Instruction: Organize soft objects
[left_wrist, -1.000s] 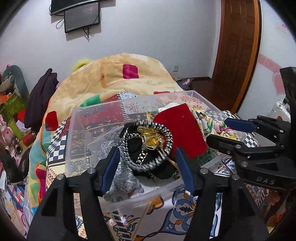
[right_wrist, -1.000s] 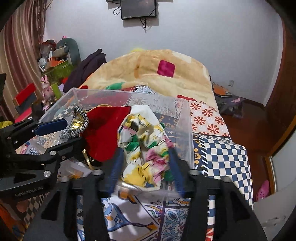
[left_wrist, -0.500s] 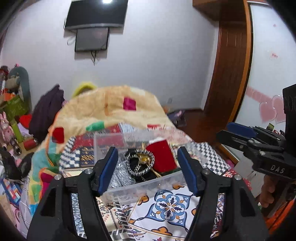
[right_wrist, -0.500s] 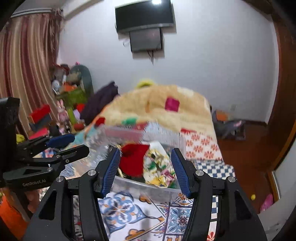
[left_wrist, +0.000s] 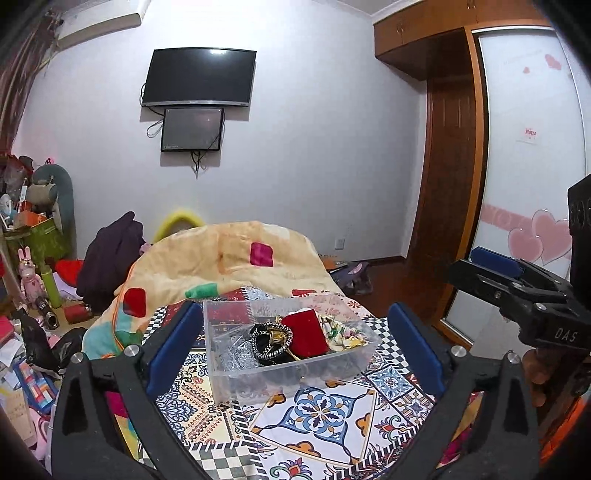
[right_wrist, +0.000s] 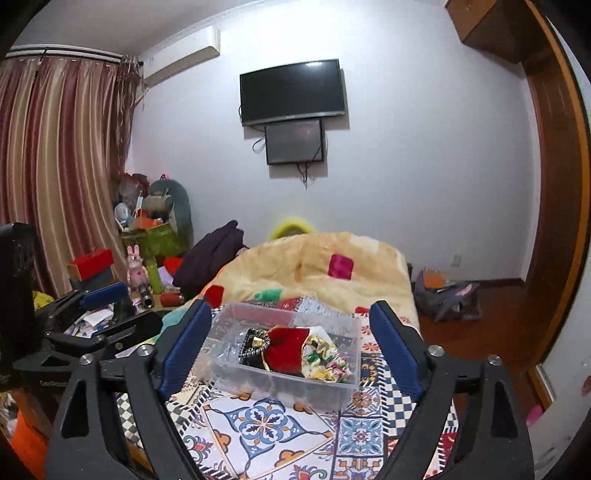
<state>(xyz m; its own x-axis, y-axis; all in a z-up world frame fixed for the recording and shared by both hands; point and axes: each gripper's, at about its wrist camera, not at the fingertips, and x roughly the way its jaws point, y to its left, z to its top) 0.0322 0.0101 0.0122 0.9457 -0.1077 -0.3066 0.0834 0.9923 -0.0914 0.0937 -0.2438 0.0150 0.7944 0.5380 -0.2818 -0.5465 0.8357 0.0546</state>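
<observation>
Both the left gripper (left_wrist: 295, 350) and right gripper (right_wrist: 291, 343) hang spread wide and empty, well short of the clear plastic bin (left_wrist: 295, 373) of soft items on the patterned bedspread (left_wrist: 317, 413).

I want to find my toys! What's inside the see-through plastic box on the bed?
The clear plastic box holds a red velvet pouch, a flowery fabric scrunchie, a black-and-white braided ring and crinkly silver material. Whatever lies underneath them is covered.

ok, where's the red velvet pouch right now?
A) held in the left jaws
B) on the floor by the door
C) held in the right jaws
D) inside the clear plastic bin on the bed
D: the red velvet pouch lies inside the clear plastic bin on the bed, next to the floral fabric scrunchie; both grippers' jaws are open and empty.
</observation>
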